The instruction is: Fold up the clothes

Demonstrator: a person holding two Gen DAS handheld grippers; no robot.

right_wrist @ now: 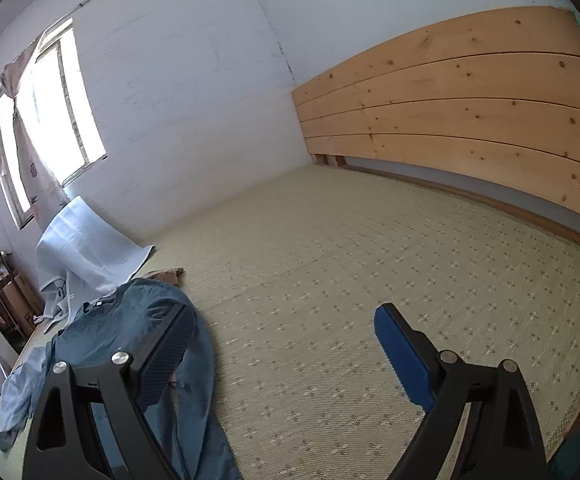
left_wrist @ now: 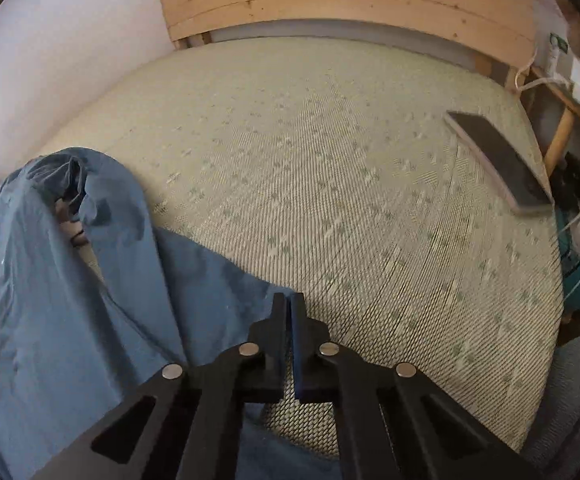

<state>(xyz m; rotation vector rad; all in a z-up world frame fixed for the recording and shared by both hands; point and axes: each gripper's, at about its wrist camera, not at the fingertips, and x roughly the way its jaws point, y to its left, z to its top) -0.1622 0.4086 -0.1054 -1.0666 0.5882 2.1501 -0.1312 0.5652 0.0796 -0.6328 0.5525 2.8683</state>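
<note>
A blue-grey shirt (left_wrist: 70,280) lies rumpled on the patterned mat (left_wrist: 329,184) at the left of the left wrist view. My left gripper (left_wrist: 289,300) is shut on the shirt's edge and holds it just above the mat. In the right wrist view the same shirt (right_wrist: 130,320) lies at the lower left, its collar toward the window. My right gripper (right_wrist: 286,320) is open and empty above the mat (right_wrist: 369,264), its left finger over the shirt.
A dark tablet-like slab (left_wrist: 497,160) lies on the mat's right edge. A wooden headboard (right_wrist: 469,112) runs along the far side. A pale blue cloth (right_wrist: 82,248) and a tan garment (right_wrist: 166,276) lie by the wall under the window (right_wrist: 46,120).
</note>
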